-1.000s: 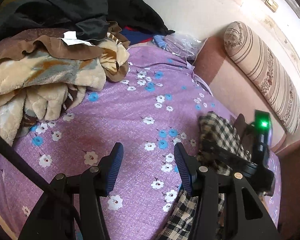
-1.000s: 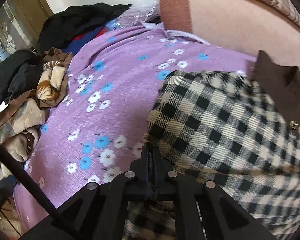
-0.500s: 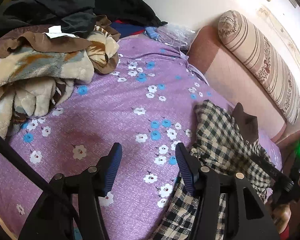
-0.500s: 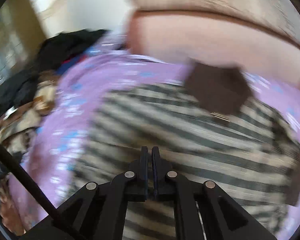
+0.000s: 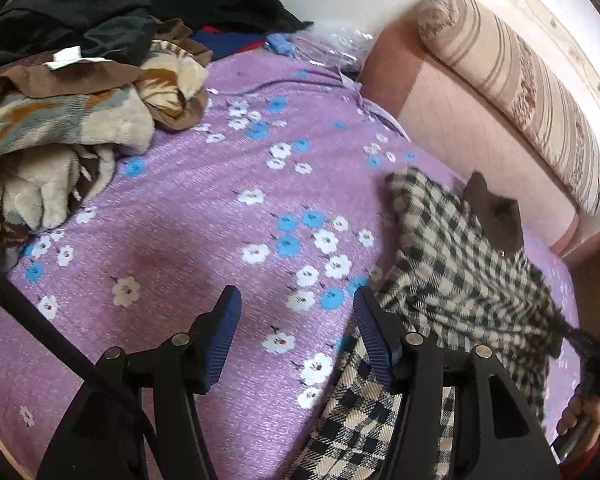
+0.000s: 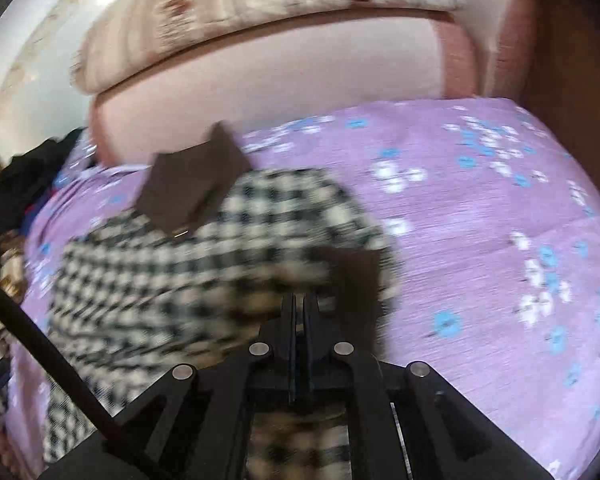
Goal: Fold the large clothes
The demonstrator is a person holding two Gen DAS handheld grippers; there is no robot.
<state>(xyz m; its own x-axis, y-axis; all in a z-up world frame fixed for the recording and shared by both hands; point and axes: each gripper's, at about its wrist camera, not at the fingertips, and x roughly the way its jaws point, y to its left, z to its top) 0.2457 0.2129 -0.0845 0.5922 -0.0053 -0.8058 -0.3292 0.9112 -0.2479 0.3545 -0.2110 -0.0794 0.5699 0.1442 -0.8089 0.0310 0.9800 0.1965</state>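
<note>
Item 1: right claw (image 6: pixel 298 308), black, 2 fingers pressed together and clenched on an edge of the black-and-cream checked woollen garment with dark brown collar and trim (image 6: pixel 204 264); the cloth is bunched at the fingertips and fans away from them, which reads as a pull meant to draw the garment out flat. This view is blurred, so the exact edge held cannot be told. Item 2: left claw (image 5: pixel 296 332), black with blue ribbed pads (image 5: pixel 370 340), released; its jaws have just been opening and only bedsheet shows between them, the right pad standing just beside the garment's near edge, probably placed to take a 2nd corner. Item 3: the garment itself, lying rumpled on the purple floral bedsheet (image 5: pixel 188 248), near the pink padded headboard (image 5: pixel 472 128). Item 4: striped beige bolster (image 5: pixel 512 80) on top of the headboard. Item 5: heap of beige and brown blankets (image 5: pixel 60 128) and dark clothes (image 5: pixel 100 8), well apart, leaving the middle free for folding.
</note>
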